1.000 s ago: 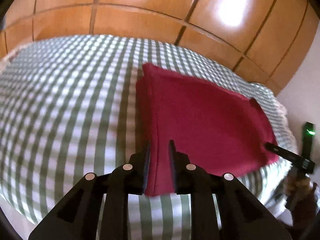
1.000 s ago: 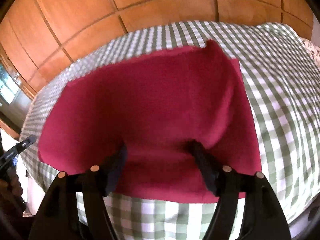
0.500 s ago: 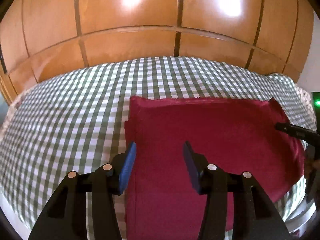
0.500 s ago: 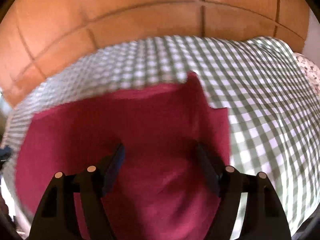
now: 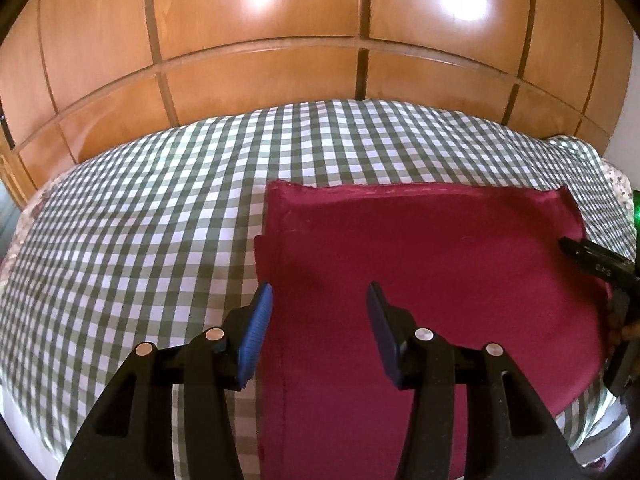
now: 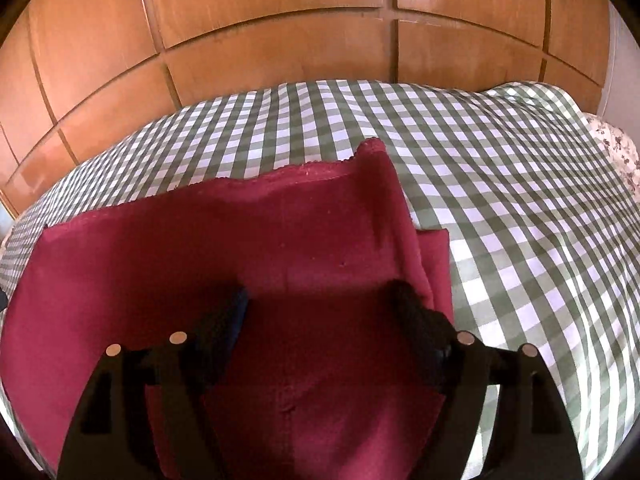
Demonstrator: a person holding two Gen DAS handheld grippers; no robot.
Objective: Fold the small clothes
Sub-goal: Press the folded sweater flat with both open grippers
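Red cloth point(image 5: 432, 280) lies flat, folded, on checked bedcover point(image 5: 140, 220), lower layer peeking out at its 9 and 3 o'clock edges. Left gripper point(image 5: 320, 320) over its 7 o'clock side, jaws spread, holding nothing. Right gripper point(image 6: 320, 312) over its 4 o'clock side, jaws spread too. Wooden panels point(image 5: 260, 80) at 12 o'clock.

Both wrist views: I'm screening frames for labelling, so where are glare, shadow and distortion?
Left wrist view: glare patches on the orange-brown wooden panels, fisheye bowing the green-and-white checked bedcover. Right wrist view: right gripper shadows the dark red cloth.
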